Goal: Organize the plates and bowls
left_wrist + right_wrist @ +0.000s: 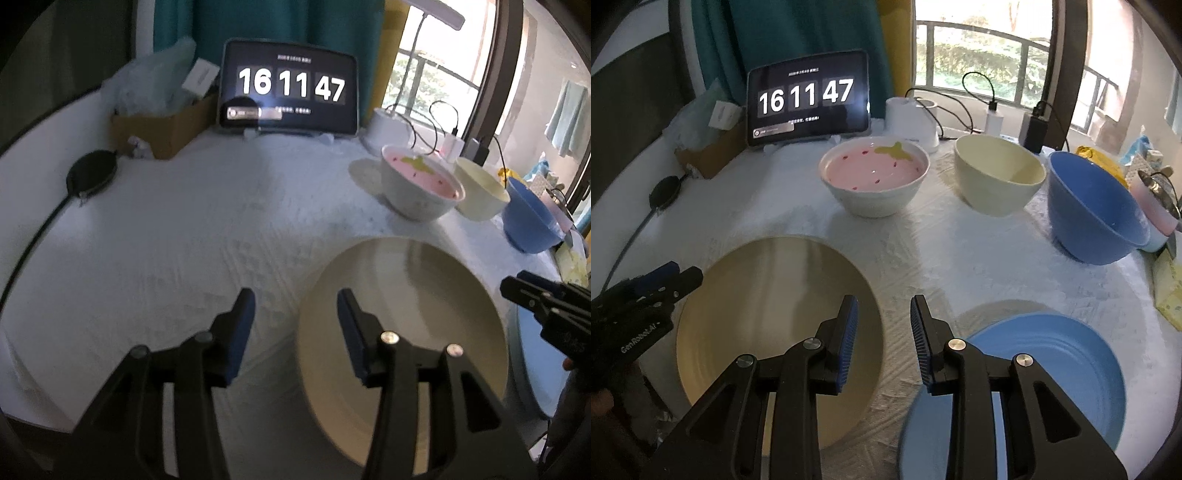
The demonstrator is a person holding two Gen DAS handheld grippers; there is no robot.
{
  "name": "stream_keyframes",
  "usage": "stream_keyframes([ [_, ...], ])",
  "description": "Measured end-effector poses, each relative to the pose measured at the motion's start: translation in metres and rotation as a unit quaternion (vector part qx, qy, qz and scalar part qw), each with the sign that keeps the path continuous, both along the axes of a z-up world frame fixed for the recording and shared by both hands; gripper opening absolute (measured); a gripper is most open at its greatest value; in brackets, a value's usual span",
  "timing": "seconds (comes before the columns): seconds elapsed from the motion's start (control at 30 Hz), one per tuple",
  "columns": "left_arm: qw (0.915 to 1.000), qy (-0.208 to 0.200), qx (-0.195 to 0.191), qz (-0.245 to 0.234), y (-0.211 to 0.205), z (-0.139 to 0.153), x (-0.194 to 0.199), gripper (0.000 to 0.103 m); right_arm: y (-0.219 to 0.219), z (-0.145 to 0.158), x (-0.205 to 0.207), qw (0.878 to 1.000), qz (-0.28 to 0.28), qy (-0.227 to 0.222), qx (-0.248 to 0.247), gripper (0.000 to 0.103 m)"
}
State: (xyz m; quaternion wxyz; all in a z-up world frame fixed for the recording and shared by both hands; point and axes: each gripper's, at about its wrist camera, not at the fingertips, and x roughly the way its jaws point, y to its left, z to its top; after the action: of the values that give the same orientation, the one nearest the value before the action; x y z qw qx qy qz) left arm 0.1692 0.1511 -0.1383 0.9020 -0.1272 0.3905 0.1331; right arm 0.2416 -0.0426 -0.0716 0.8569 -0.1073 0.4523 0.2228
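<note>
On the white textured table (960,258), a round cream plate (775,332) lies flat at the near left and a round blue plate (1052,369) lies flat at the near right, apart from each other. Behind them stand three bowls in a row: a white bowl with a pink strawberry-patterned inside (875,177), a plain cream bowl (997,177) and a deep blue bowl (1097,214). The left gripper (295,325) hovers over the cream plate's left rim, its blue-padded fingers spread wide and holding nothing. The right gripper (884,328) hangs above the strip of table between the two plates, fingers likewise spread and empty. A tablet showing a clock (809,99) leans at the back, beside a cardboard box (709,151).
</note>
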Motion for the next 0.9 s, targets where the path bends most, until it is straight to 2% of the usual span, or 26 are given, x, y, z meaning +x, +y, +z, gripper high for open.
stream_keyframes([
  [0.03, 1.0000, 0.002, -0.001, 0.000, 0.001, -0.002, 0.000, 0.049, 0.000, -0.002, 0.000, 1.000, 0.001, 0.003, 0.002, 0.044],
  [0.07, 1.0000, 0.004, -0.001, -0.001, 0.001, -0.004, 0.000, 0.049, 0.001, -0.003, 0.001, 1.000, 0.001, 0.005, 0.002, 0.044],
  [0.5, 0.9987, 0.035, -0.031, -0.020, -0.001, -0.021, 0.011, 0.051, 0.005, -0.028, 0.007, 0.999, 0.000, 0.039, 0.000, 0.044],
  [0.9, 0.9989, 0.032, 0.006, -0.034, -0.010, -0.023, 0.012, 0.050, 0.012, -0.042, 0.008, 0.998, 0.013, 0.064, 0.002, 0.044],
])
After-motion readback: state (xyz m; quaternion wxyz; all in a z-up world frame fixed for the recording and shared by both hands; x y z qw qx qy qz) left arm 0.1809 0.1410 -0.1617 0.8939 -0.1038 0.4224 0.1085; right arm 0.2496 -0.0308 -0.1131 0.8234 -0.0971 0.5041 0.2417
